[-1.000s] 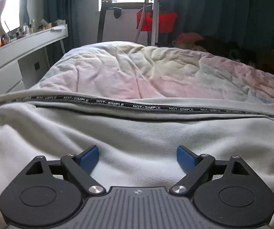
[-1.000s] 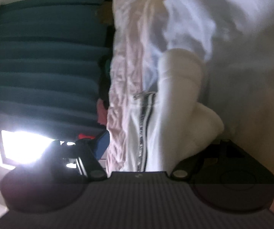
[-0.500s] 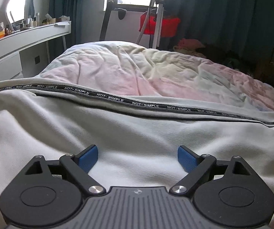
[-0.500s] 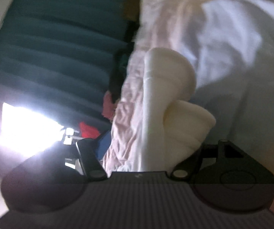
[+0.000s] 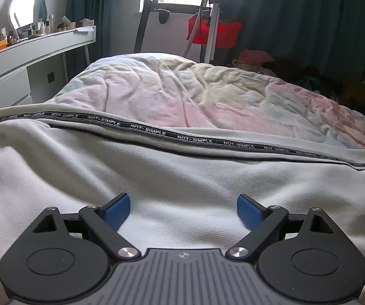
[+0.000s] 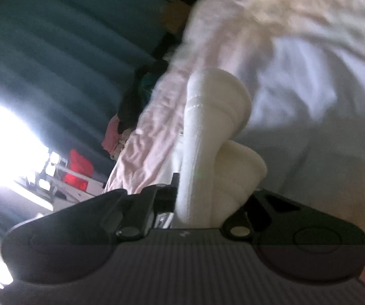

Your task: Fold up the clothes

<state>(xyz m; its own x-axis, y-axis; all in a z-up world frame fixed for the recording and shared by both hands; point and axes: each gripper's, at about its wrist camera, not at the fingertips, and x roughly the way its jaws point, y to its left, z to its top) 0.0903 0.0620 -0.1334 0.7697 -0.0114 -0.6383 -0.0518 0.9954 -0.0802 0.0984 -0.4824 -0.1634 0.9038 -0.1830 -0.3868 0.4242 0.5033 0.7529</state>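
From the left wrist, the left gripper [image 5: 183, 212] hovers with its blue pads [image 5: 117, 213] spread wide and nothing between them, low over the white garment [image 5: 157, 178] spread across the bed [image 5: 182, 94]; it looks a thick, soft knit that will sag and slide, so the firm edge along the black lettered stripe [image 5: 195, 139] seems the best place to pinch. Over on the right wrist, tilted and blurred, the right gripper [image 6: 200, 203] is closing on a bunched cuff or hem of the garment [image 6: 215, 137], and although its fingertips are hidden, the fabric appears pinched between them.
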